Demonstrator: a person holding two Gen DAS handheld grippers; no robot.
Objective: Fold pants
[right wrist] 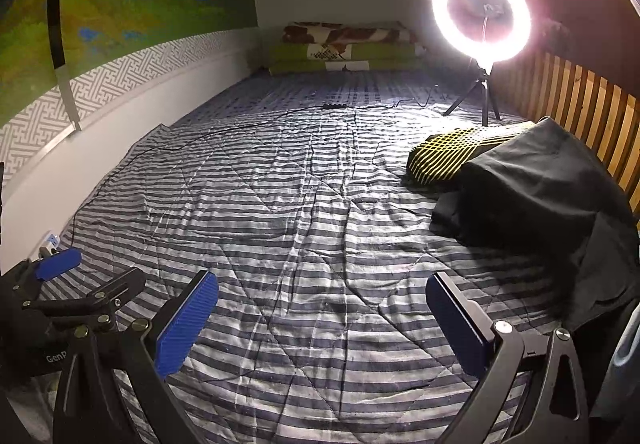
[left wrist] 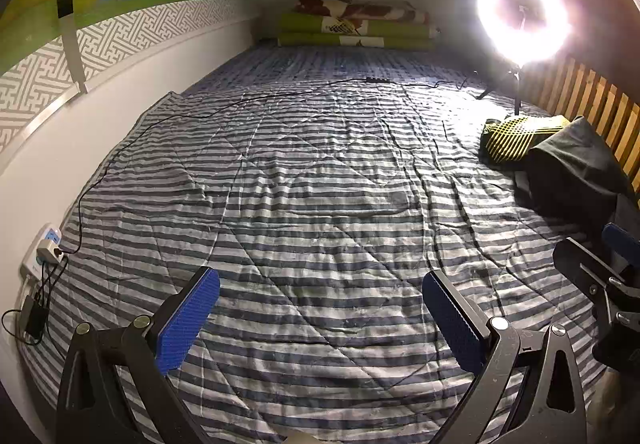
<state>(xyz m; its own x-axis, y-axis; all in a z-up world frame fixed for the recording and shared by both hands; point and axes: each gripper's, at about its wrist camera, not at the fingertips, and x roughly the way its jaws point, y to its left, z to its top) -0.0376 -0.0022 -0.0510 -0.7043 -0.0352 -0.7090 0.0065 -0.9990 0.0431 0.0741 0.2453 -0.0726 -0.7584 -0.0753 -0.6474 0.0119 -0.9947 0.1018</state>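
Black pants (right wrist: 536, 188) lie heaped at the right side of the striped bed, by the wooden slats; the left wrist view shows the same pants (left wrist: 572, 168) at its right edge. My left gripper (left wrist: 320, 308) hovers open over the bedspread with nothing between its blue pads. My right gripper (right wrist: 322, 310) is open too, the pants lying ahead and to its right, untouched. Each view catches the other gripper at its edge: the right gripper (left wrist: 600, 264) to the right, and the left gripper (right wrist: 80, 280) to the left.
A black-and-yellow patterned cloth (right wrist: 448, 152) lies beside the pants. A lit ring light (right wrist: 482, 14) on a tripod stands at the back right, its cable (left wrist: 240, 104) running across the striped quilt (left wrist: 304, 196) to a wall socket (left wrist: 44, 248). Folded blankets (left wrist: 360, 22) are stacked at the far end.
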